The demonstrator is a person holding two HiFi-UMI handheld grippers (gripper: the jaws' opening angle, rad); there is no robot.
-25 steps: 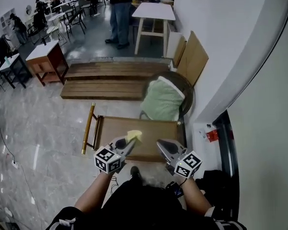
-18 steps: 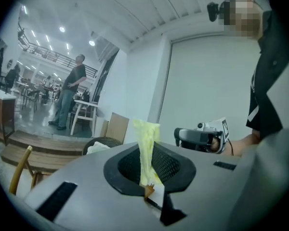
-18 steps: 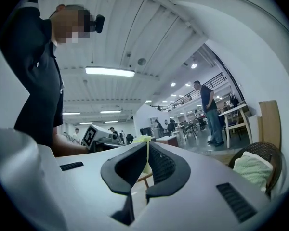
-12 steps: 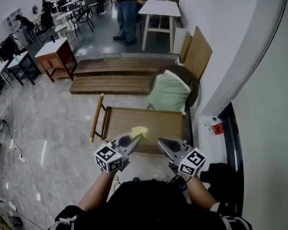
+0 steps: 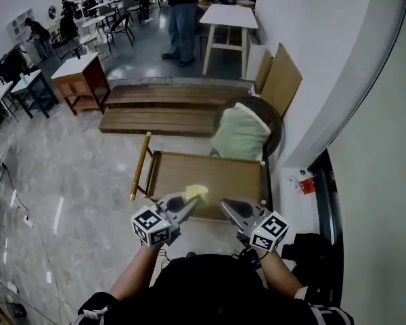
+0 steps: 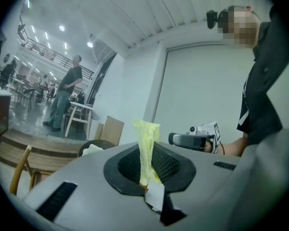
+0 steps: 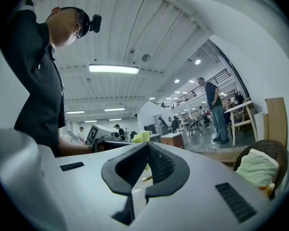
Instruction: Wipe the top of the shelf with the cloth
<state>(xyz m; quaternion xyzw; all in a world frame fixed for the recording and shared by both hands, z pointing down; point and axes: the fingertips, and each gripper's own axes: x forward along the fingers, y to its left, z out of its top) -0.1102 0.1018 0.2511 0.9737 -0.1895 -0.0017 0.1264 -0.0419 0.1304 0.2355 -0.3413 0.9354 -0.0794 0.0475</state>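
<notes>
Holding cloth (image 5: 196, 193) in left fingers (image 5: 181, 210) over near edge of shelf (image 5: 220, 176). Beside them, right fingers (image 5: 234, 209) pressed together, empty.

There were two grippers, left gripper (image 5: 187, 206) and right gripper (image 5: 229, 208); one cloth (image 5: 196, 193) in the left; one shelf (image 5: 223, 175) just ahead; one cushion (image 5: 240, 135) beyond.

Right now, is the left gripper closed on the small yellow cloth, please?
Shut: the left gripper pinches the small yellow cloth, which sticks out between its jaws.
</notes>
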